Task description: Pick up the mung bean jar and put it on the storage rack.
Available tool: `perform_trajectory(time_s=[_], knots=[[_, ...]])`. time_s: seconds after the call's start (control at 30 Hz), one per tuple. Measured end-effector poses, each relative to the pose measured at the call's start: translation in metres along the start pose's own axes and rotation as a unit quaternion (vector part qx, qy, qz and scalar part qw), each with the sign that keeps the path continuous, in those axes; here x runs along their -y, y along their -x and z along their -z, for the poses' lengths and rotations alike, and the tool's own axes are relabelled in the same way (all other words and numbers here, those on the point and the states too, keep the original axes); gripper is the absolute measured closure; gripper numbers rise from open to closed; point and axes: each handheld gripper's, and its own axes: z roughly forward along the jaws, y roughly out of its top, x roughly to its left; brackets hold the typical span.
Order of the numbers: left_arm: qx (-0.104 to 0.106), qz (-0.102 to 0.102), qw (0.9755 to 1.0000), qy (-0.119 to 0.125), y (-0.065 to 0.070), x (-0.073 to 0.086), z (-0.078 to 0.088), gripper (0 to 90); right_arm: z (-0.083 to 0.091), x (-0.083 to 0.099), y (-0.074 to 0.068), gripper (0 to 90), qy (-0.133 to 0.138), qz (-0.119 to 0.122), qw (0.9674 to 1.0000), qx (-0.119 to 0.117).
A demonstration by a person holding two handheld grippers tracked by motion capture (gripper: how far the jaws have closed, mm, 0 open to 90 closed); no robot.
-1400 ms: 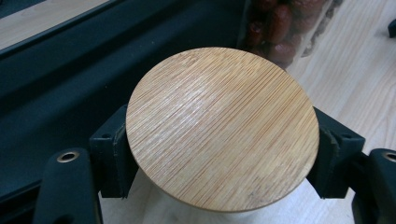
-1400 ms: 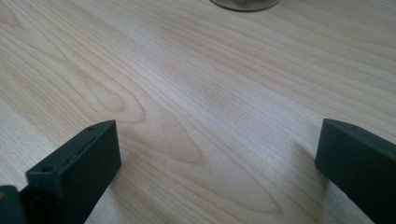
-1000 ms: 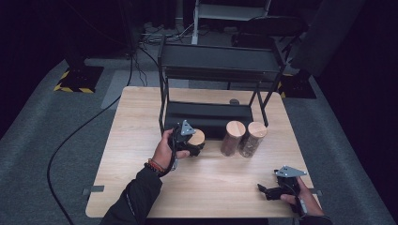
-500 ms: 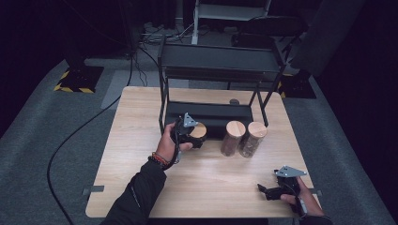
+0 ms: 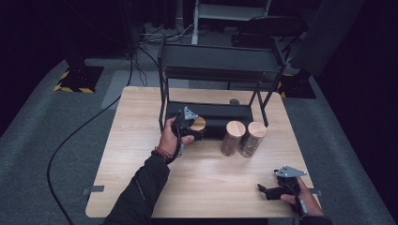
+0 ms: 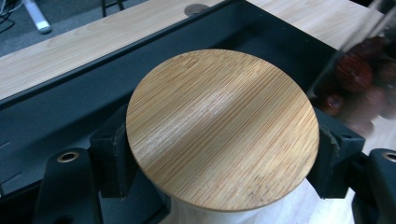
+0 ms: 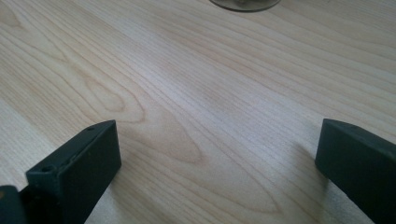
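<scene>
**Left claw clenched on a jar at the rack**

A pale wood counter (image 5: 141, 154) stands on grey floor in a dark room, a black rack (image 5: 216, 70) at its upper centre. The left claw (image 5: 191, 127) grasps a bamboo-lidded jar (image 6: 222, 126) just below the lid, at centre frame beside the rack's low shelf. The right claw (image 5: 268, 191) rests lower right, released (jaws wide, nothing between). Two more jars (image 5: 243, 138) stand touching, right of centre; one holds dark reddish pieces.
</scene>
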Motion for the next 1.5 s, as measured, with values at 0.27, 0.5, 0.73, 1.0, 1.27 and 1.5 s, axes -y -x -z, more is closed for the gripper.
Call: perform_trajectory(time_s=[0.27,0.5,0.73,1.0,1.27,1.5], knots=[[-0.020,0.020,0.9996,0.001,-0.003,-0.004,-0.009,24.4,0.000,0.000,0.000,0.0,0.000,0.000,1.0000,0.000],[-0.034,0.034,0.9988,0.007,-0.004,-0.009,-0.018,24.4,0.000,0.000,0.000,0.0,0.000,0.000,1.0000,0.000],[-0.051,0.042,0.9978,0.000,-0.006,-0.014,-0.028,24.4,0.000,0.000,0.000,0.0,0.000,0.000,1.0000,0.000],[-0.060,0.057,0.9965,0.005,-0.009,-0.012,-0.034,24.4,0.000,0.000,0.000,0.1,0.000,0.000,1.0000,-0.001],[-0.067,0.058,0.9961,0.002,-0.006,-0.013,-0.039,24.4,0.000,0.000,0.000,0.0,0.000,0.000,1.0000,-0.001],[-0.069,0.064,0.9955,-0.004,-0.007,-0.009,-0.045,24.4,0.000,0.000,0.000,0.0,0.000,0.000,1.0000,-0.001]])
